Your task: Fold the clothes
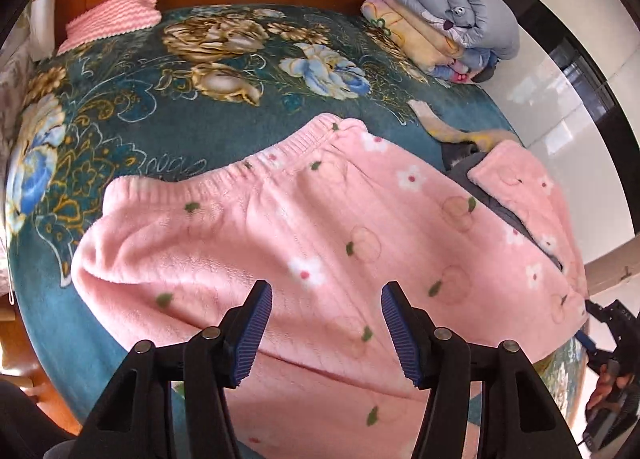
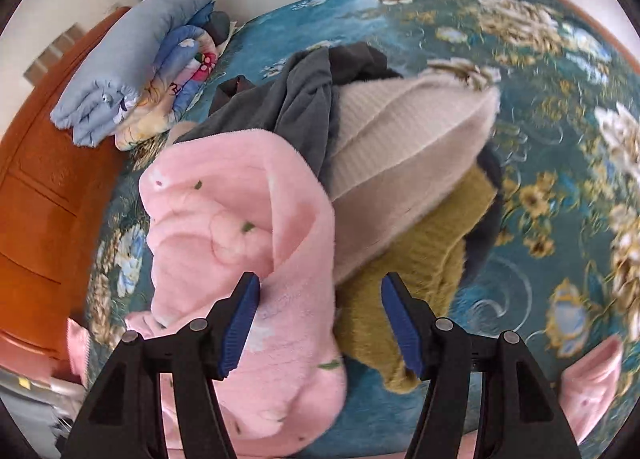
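Pink fleece trousers [image 1: 320, 243], printed with flowers and peaches, lie spread across the teal floral bedspread [image 1: 132, 115], their ribbed waistband toward 11 o'clock in the left wrist view. The left gripper [image 1: 326, 333] hangs above them with its jaws apart and nothing between the blue pads; the cloth below the fingers runs out of the frame at 6 o'clock. At 3 o'clock a turned-back pink flap covers part of a dark grey garment [image 1: 500, 203], most of which is hidden. At 4 o'clock the right gripper's black frame and a hand [image 1: 608, 387] are cut off by the lens edge.

From the right wrist, the right gripper [image 2: 320, 329] is likewise spread wide and holds nothing. Motion blur smears this view. Beneath it a heap overlaps: pink fleece, a beige ribbed garment [image 2: 400, 147] and an olive knit [image 2: 420, 251], whose shapes cannot be made out. Folded quilts [image 2: 132, 63] sit at 10 o'clock.
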A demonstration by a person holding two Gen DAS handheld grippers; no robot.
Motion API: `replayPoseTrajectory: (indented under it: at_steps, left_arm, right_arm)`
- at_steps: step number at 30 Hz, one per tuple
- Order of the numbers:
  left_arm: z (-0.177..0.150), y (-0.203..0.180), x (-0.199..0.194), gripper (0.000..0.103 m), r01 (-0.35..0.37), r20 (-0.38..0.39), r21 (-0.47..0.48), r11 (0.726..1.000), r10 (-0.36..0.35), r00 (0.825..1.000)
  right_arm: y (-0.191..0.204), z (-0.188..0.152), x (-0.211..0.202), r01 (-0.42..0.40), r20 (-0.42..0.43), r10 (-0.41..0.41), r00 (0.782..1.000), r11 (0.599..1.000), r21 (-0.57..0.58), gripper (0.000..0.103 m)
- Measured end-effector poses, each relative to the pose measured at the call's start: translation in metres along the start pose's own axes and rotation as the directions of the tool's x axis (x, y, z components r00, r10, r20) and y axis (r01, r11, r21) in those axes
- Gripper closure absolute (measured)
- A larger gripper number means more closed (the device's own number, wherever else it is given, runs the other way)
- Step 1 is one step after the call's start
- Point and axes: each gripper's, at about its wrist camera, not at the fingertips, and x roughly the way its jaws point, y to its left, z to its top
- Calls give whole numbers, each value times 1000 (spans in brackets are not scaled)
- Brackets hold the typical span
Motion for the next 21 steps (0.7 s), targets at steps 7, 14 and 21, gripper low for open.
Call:
replayPoseTrajectory:
  at_steps: [7,14,21]
  left_arm:
    - [-11,-8,12,42,28,-25,-65,997,-29,999]
    - [-19,-1,26,42,18,-45,-98,995,-23,999]
    - [-14,19,23,42,-10,-13,-123,992,9,1000]
  right_arm:
    - [26,-7,1,-41,-64,43,997,999,23,93]
    - [132,-44,0,-244,-175,204,963,937,-252,93]
    - [211,-123,72,-280,-353,127,927,860,-426,89]
